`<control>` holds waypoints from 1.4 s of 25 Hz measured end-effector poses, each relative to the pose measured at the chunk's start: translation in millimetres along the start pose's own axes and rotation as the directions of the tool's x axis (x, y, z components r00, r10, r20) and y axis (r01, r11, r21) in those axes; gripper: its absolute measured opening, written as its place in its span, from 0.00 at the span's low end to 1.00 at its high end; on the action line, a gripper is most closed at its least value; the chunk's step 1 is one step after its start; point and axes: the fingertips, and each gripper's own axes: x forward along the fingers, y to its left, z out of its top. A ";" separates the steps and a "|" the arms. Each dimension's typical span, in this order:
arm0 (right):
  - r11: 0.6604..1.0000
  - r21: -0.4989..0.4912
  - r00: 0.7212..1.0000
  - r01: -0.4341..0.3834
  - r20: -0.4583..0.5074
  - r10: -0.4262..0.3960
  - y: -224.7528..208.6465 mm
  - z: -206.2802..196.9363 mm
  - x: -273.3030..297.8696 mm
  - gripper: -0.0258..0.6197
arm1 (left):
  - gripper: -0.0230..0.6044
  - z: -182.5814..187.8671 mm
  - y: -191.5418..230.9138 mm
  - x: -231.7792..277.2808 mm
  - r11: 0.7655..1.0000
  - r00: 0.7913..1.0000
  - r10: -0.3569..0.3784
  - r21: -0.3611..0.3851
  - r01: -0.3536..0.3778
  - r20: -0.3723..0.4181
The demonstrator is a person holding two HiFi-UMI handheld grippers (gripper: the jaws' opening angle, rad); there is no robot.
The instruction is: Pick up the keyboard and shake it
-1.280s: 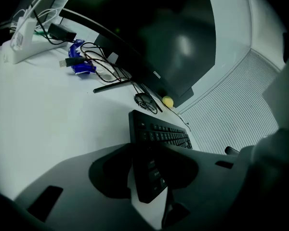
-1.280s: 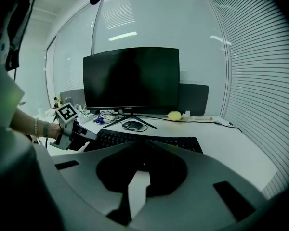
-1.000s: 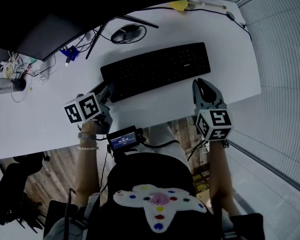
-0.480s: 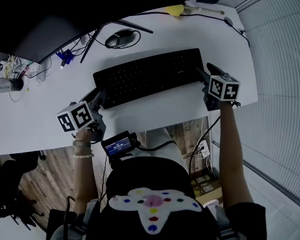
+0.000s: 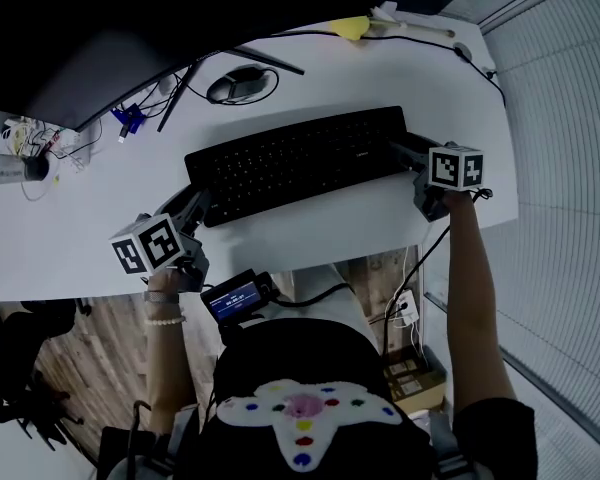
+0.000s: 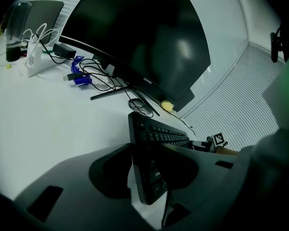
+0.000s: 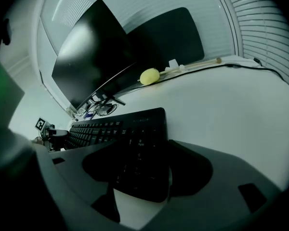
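The keyboard lies flat in the middle of the white desk. The left gripper seems clamped on its near left corner. The right gripper, whose jaws have just been opening, stands wide around the right end, not pressing. If only one corner lifts, the keyboard could twist and slip out. It is a long, thin slab of smooth black plastic with low keys.

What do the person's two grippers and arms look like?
The left gripper and right gripper are dark, each carrying a white cube with black square markers. A thin cable hangs from the right one. The left wrist wears a pale bead bracelet.
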 end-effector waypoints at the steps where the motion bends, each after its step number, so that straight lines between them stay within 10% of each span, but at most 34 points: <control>1: 1.000 0.007 1.000 -0.018 -0.004 0.018 0.3 0.8 0.8 0.48 | 0.29 0.2 0.3 0.4 1.000 1.000 0.007 -0.001 -0.007 0.003; 19: 0.997 -0.078 0.994 -0.021 -0.111 0.013 3.1 3.9 13.6 0.48 | 0.29 -4.8 10.8 7.0 0.996 0.997 0.082 0.030 -0.081 -0.012; 35: 0.966 -0.193 0.985 0.173 0.063 -0.164 29.7 26.0 -49.8 0.47 | 0.28 3.2 7.7 14.9 0.997 0.999 0.018 0.073 -0.022 0.050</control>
